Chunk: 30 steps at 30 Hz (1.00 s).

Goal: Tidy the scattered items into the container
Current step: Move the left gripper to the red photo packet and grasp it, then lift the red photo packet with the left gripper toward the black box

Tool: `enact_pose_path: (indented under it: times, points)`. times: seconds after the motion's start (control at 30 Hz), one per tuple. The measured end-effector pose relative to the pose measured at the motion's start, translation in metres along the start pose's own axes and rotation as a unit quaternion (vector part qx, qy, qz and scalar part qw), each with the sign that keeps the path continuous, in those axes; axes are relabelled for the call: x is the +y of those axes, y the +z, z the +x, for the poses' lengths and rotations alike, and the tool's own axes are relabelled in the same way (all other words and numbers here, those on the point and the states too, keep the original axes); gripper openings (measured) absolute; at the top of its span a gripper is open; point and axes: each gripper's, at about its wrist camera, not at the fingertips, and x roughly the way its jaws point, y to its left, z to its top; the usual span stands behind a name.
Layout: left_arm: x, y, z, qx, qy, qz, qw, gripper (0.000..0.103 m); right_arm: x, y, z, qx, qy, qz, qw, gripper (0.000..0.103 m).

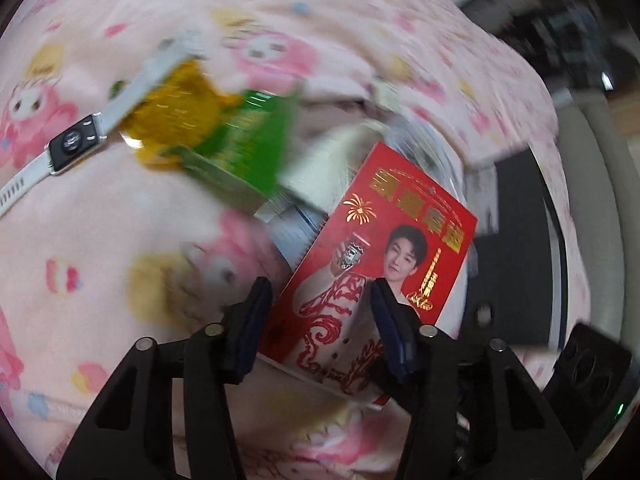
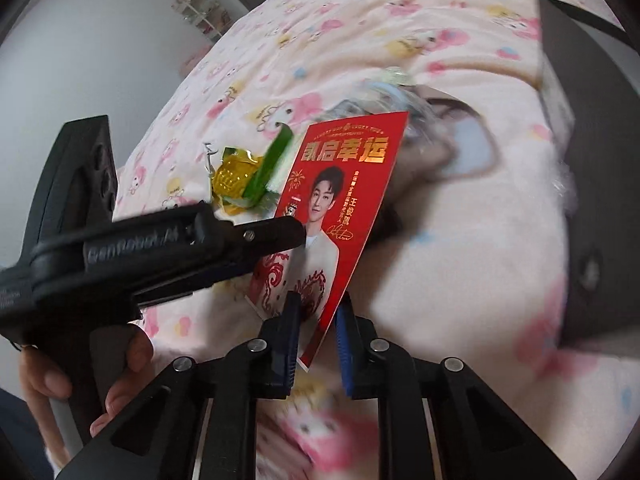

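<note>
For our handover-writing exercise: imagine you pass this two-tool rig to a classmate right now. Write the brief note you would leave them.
Right tool: shut on the red card's lower edge, card lifted off the pink blanket.
Left tool: fingers straddle the card; grip unclear.
Loose on the blanket: watch, yellow sweet, green packet, clear plastic item.
Dark box, probably the container, sits right of the card.
Done: nothing visibly stowed.
Left: card, then the rest.

Held a red card (image 2: 340,208) edge-on between the right tool's (image 2: 318,344) blue pads. Reached in from the left with the left tool (image 2: 276,236), touching the card's face above pink bedding (image 2: 460,264). Left a yellow and green wrapper (image 2: 244,180) lying just beyond.
</note>
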Motion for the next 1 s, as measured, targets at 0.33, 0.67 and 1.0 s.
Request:
enact_pose_path:
  times: [0.33, 0.67, 1.0]
  points:
    - [-0.076, -0.054, 0.022, 0.089, -0.058, 0.159, 0.9815, 0.048, -0.057, -0.050, -0.058, 0.022, -0.032, 0.021, 0.999, 0.015]
    - [-0.070, -0.046, 0.019, 0.020, -0.022, 0.104, 0.9941, 0.048, -0.077, -0.041, -0.064, 0.002, -0.056, 0.050, 0.997, 0.016]
    - [-0.067, -0.067, 0.007, 0.029, -0.001, 0.137, 0.9902, 0.026, -0.074, -0.038, -0.047, 0.024, -0.032, 0.034, 0.999, 0.016]
